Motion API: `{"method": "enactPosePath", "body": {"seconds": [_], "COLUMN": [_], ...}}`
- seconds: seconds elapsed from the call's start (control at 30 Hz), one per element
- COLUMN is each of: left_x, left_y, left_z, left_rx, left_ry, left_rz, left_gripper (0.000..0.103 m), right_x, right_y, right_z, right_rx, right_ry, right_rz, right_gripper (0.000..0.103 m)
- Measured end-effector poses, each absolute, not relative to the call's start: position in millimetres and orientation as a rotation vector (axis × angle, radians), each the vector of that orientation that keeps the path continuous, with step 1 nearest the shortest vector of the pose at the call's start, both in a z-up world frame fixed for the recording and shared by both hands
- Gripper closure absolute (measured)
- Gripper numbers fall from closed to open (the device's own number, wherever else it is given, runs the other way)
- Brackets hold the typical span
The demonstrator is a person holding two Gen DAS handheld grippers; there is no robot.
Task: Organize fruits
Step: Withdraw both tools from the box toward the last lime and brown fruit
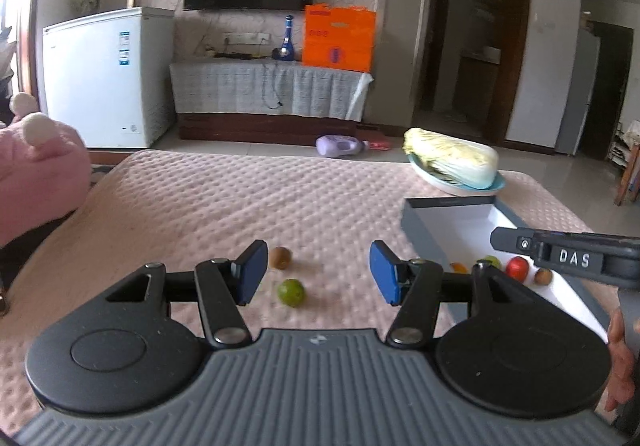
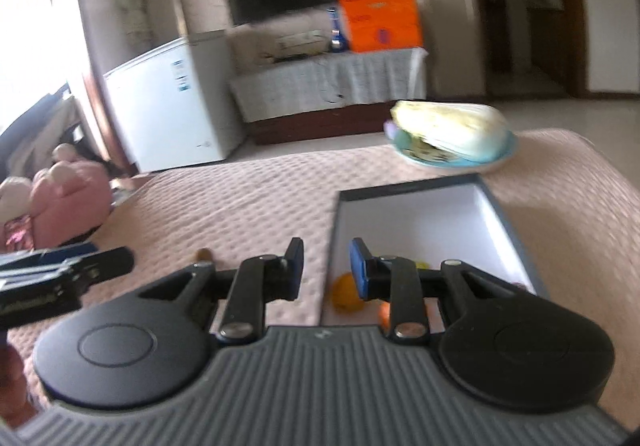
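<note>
Bed (image 1: 200,198) under a pink quilt carries the whole job, which looks to be well past halfway. Box (image 1: 448,222), open and white inside, lies ahead and to the right of the left tongs (image 1: 318,272) and directly ahead of the right tongs (image 2: 326,270), whose right finger reaches over its near end. Inside it sit a red fruit (image 1: 517,268), a small brown one (image 1: 543,277), a green one (image 1: 491,260) and an orange (image 2: 347,292), all at the near end. Cabbage (image 1: 452,158) on a plate (image 1: 460,188) rests beyond the box, well apart from both tongs. Two fruits are left on the quilt: a lime (image 1: 291,292) between the left fingers' lines, just ahead of the tongs, and a kiwi (image 1: 280,257) just beyond it. Left tongs gape wide and hold nothing; right tongs stand partly open, also empty. By the look of it, lime and kiwi are all that remain.
</note>
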State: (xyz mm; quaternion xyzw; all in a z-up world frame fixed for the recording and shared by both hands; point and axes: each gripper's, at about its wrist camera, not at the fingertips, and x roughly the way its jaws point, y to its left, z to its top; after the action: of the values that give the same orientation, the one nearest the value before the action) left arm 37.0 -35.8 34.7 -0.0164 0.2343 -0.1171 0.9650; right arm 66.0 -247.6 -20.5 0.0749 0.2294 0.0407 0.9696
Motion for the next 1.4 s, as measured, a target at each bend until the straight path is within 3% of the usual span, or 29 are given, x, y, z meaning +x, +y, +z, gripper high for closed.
{"method": "enactPosePath", "body": {"seconds": [0.73, 1.4], "left_x": [38.3, 60.3], "left_y": [35.3, 60.4], "left_z": [40.5, 20.3], "left_rx": [-0.061, -0.065], "left_ry": [0.448, 0.49], "left_rz": [-0.139, -0.103], "left_gripper": [0.04, 0.04], "right_x": [97.8, 118.2], "right_y": [-169.1, -153.9], "right_z": [-36.3, -40.2], "right_rx": [0.103, 0.102], "right_ry": [0.52, 0.539], "right_rz": [0.225, 0.242], "right_gripper": [0.074, 0.074]}}
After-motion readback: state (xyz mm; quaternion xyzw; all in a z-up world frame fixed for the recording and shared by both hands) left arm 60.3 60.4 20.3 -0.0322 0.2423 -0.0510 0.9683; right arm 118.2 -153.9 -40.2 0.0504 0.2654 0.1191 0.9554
